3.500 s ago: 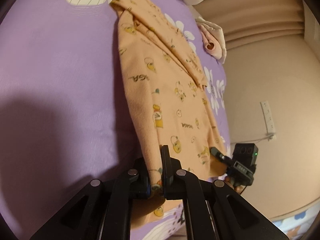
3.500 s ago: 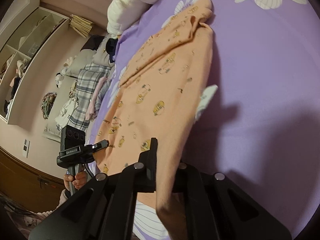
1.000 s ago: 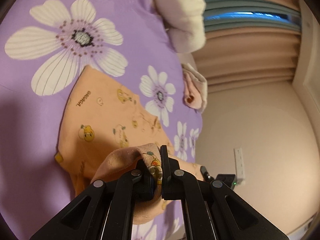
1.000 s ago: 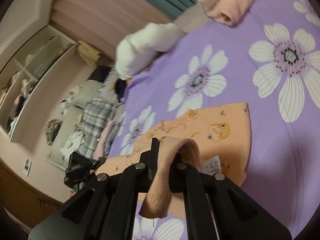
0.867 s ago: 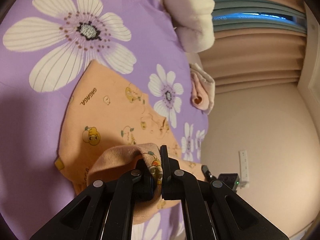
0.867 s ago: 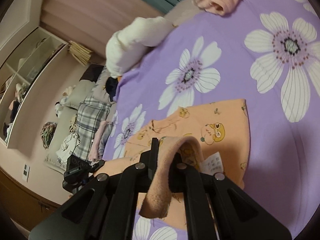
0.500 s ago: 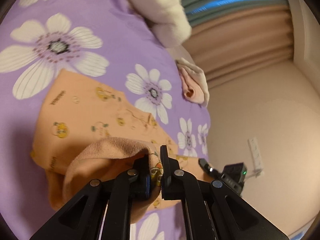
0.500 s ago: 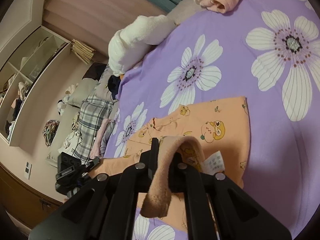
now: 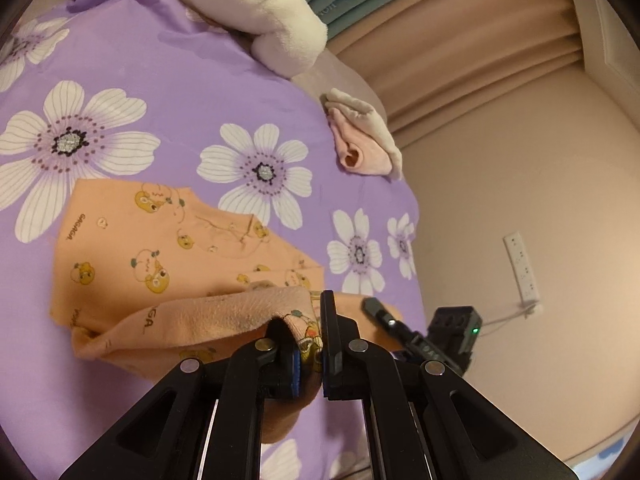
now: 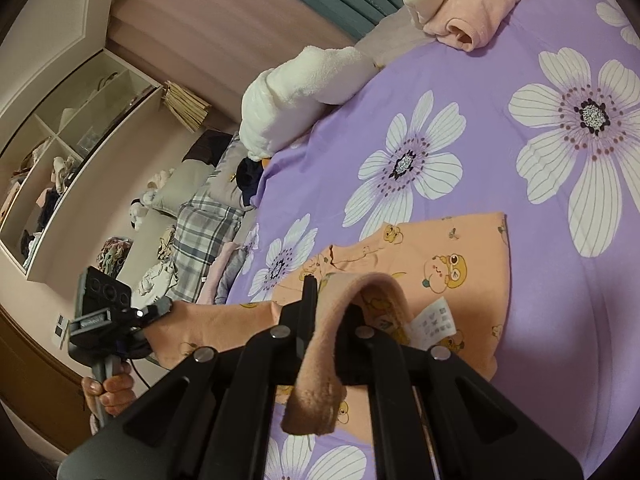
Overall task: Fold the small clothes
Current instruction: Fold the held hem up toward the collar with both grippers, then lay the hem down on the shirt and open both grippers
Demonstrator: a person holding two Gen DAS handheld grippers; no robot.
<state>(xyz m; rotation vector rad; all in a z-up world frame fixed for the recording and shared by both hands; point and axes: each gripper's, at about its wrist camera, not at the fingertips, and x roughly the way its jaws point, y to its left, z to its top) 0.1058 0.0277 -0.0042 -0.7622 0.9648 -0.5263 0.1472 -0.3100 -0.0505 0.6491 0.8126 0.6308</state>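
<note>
The orange garment point(image 9: 152, 248) lies at lower centre of both views on the purple flowered bedsheet point(image 9: 168, 92), its near edge lifted off the sheet. The left gripper point(image 9: 310, 344) is clamped on a fold of that edge. The right gripper point(image 10: 332, 312) is clamped on another part of the edge, which drapes over its fingers; a white label point(image 10: 434, 320) shows just right of them. A folded pink cloth point(image 10: 472, 12) sits upper right.
</note>
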